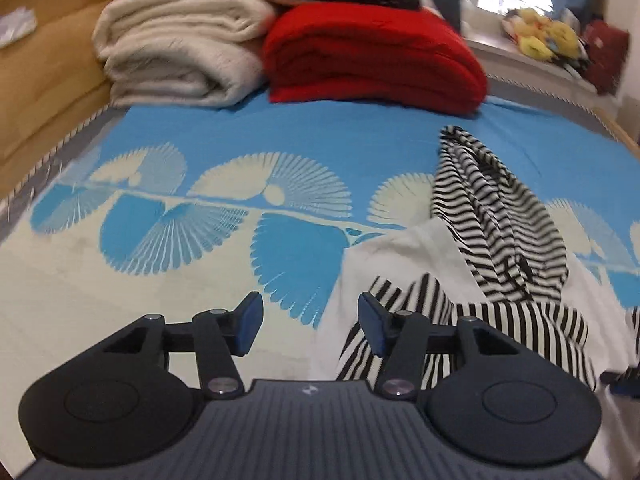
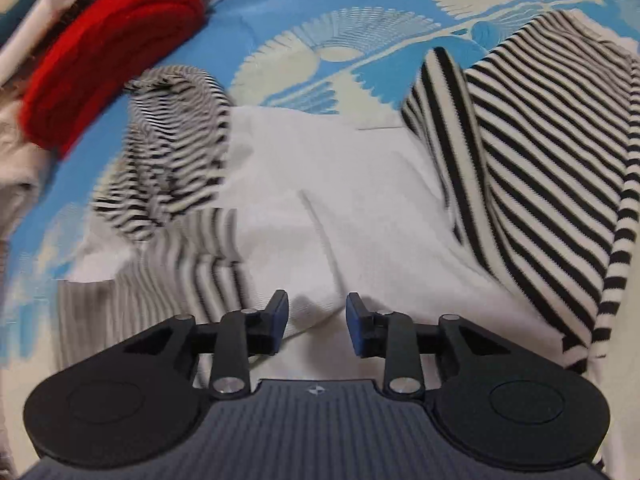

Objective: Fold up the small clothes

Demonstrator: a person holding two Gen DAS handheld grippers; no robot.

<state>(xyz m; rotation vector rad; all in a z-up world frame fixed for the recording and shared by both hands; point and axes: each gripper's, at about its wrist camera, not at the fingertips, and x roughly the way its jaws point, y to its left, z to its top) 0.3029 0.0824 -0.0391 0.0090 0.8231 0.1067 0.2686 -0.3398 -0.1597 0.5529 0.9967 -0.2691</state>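
Note:
A small black-and-white striped garment with a plain white body lies rumpled on the blue patterned bedspread. Its striped hood is bunched up at the right of the left wrist view; a striped sleeve lies folded over at the right of the right wrist view. My left gripper is open and empty, hovering just left of the garment's white edge. My right gripper is open and empty, directly over the white body near its lower part.
A folded red blanket and a folded cream blanket are stacked at the far end of the bed. A wooden bed frame runs along the left. Soft toys sit on a far-right windowsill.

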